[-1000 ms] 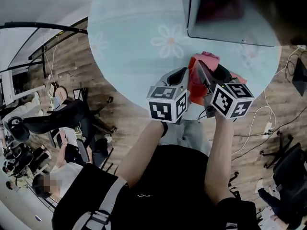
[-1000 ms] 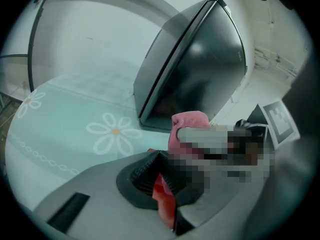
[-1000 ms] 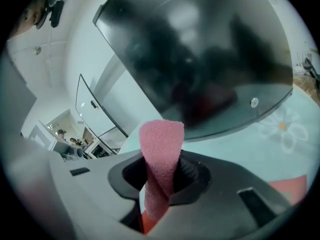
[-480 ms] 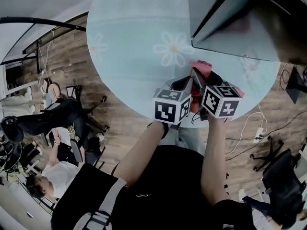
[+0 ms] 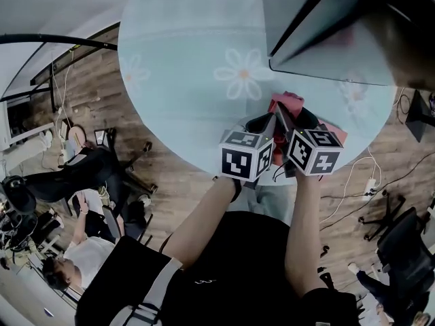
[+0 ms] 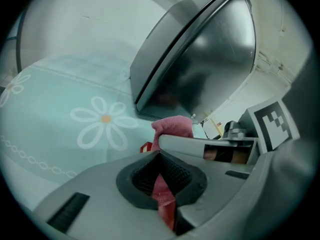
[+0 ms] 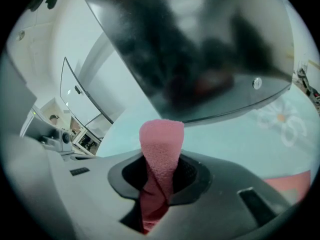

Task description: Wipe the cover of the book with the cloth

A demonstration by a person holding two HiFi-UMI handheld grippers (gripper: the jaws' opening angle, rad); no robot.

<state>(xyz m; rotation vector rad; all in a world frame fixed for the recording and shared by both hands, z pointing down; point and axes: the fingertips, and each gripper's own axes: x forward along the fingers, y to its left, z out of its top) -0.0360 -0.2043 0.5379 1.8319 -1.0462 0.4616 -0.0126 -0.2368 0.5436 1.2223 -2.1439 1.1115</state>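
The right gripper (image 7: 160, 176) is clamped on a pink cloth (image 7: 161, 139), and a rolled fold of it stands up out of the closed jaws. The left gripper (image 6: 160, 171) is also closed, pinching a thin red edge that looks like part of the book (image 7: 292, 183). The rest of the book lies flat and red on the table (image 5: 183, 60), beside and partly under the two grippers. In the left gripper view, a small red corner of it shows on the tabletop just ahead of the jaws. From the head view the grippers sit side by side, almost touching, at the near edge of the round table. Their marker cubes face the camera, and the cloth pokes out just beyond their tips. The table has a pale blue covering printed with white daisies (image 5: 239, 73). A large grey panel (image 5: 326, 39) with a dark glossy face stands tilted on the far right of the table, near the cloth but apart from it. Below the table edge are a wooden floor (image 5: 170, 161), office chairs (image 5: 109, 165) and a seated person (image 5: 75, 257) at the lower left.
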